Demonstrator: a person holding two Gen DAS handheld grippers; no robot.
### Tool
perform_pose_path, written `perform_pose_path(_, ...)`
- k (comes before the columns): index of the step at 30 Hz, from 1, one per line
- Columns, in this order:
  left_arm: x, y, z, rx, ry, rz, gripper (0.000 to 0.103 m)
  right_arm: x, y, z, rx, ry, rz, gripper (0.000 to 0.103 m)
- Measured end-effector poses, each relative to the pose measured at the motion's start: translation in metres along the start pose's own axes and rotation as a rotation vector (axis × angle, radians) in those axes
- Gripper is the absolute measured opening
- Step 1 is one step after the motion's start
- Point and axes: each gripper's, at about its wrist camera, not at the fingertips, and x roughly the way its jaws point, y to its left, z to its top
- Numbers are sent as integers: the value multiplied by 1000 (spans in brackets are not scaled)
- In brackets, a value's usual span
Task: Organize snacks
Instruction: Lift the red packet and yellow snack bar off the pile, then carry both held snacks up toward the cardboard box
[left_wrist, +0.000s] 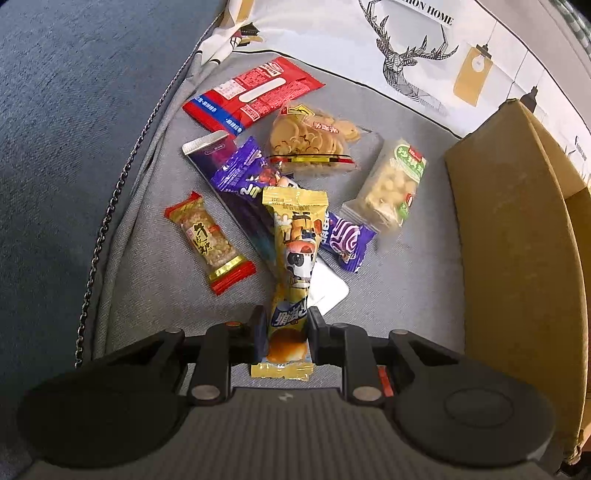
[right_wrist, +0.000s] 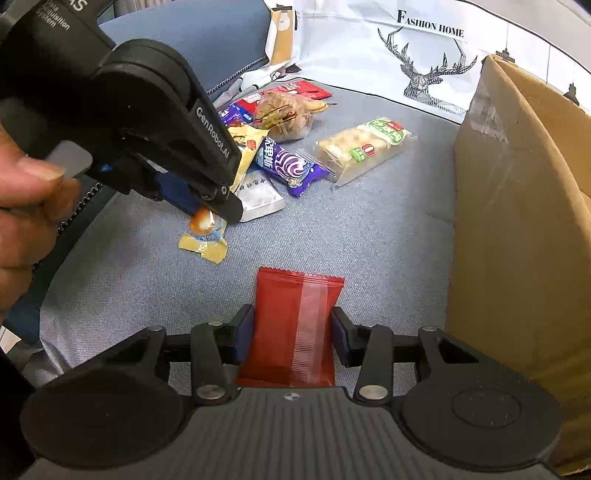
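the yellow snack pack (left_wrist: 291, 254) is hanging clamped in the left gripper (left_wrist: 286, 332) above the grey cushion (left_wrist: 406, 280); the red packet (right_wrist: 293, 325) is sitting pinched in the right gripper (right_wrist: 291, 334). "genrobot.ai" is showing on the left gripper, "fashion home" on the deer-print cloth (right_wrist: 424, 55).

Roughly nine snack packets (left_wrist: 391, 184), one cardboard box (left_wrist: 517, 258).

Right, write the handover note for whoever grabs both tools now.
Left tool: shut on the yellow snack pack, near its lower end.
Right tool: shut on the red packet.
Remaining snacks lie loose on the grey cushion: purple wafer, green-label biscuits, cookie bag, others.
Cardboard box stands at the right; inside hidden.
Left: place both, then sort the pile.
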Motion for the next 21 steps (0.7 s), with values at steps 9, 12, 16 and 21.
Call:
perform_pose_path(9, -15, 0, 4, -24, -67, -57, 25, -11, 0, 5, 13, -41, -1, 45)
perform_pose_path(12, -21, 1, 5, -41, -99, -87, 25, -21, -1, 9, 23, -72, -3, 45)
perform_pose_path(16, -27, 1, 6, -53, -132, -107, 25, -41, -2, 18, 34, -141, -1, 45)
perform_pose_path(21, -31, -1, 8, -52, -157, -115, 25, -67, -8, 26, 50, -225, 0, 45)
